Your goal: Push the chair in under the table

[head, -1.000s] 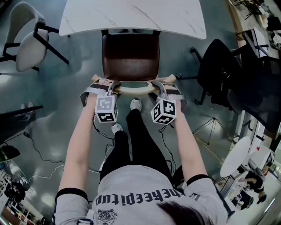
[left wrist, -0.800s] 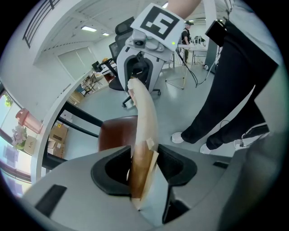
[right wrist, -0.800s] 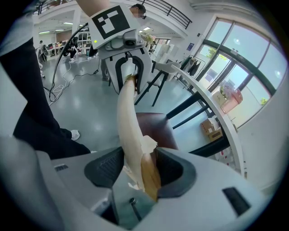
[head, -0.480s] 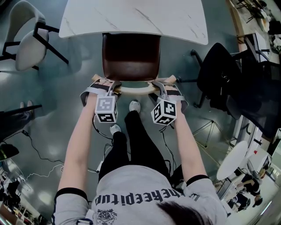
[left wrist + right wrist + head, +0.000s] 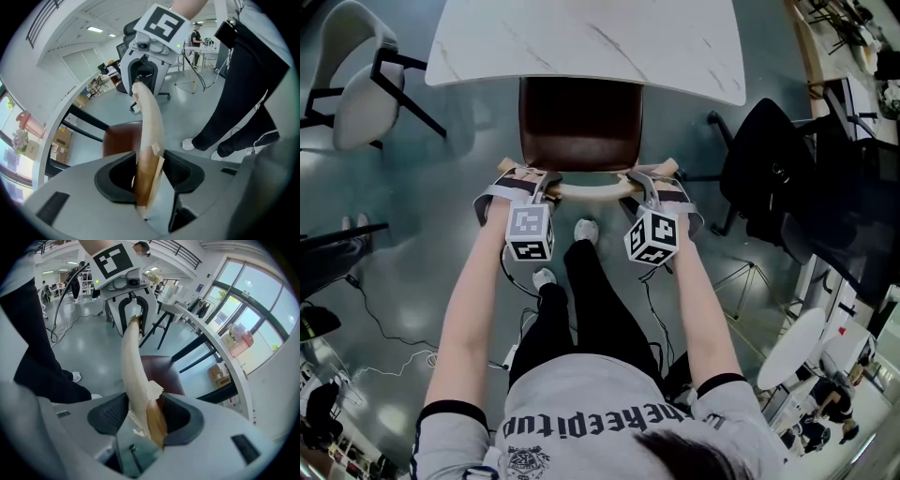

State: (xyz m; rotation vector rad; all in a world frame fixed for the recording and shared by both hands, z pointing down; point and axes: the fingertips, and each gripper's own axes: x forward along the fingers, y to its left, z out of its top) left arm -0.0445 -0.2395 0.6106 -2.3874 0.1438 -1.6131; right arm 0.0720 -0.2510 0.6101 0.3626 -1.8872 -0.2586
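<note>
The chair has a brown seat [image 5: 581,122] and a curved cream backrest rail [image 5: 581,191]. The front of the seat is under the white marble table [image 5: 581,37]. My left gripper [image 5: 534,185] is shut on the left end of the rail, and my right gripper [image 5: 639,184] on the right end. In the left gripper view the rail [image 5: 150,122] runs out from between the jaws of the left gripper [image 5: 149,176] to the right gripper [image 5: 140,77]. The right gripper view shows the rail [image 5: 132,357] clamped in the right gripper [image 5: 145,416].
A grey chair [image 5: 356,89] stands at the table's left and a black office chair [image 5: 778,159] at its right. The person's feet [image 5: 581,229] are just behind the backrest. Cables [image 5: 384,328] lie on the floor at the left. A round white table [image 5: 806,337] is at the lower right.
The chair has slid a little farther under the table with both grippers still clamped on the rail. The person's feet have shifted slightly.
</note>
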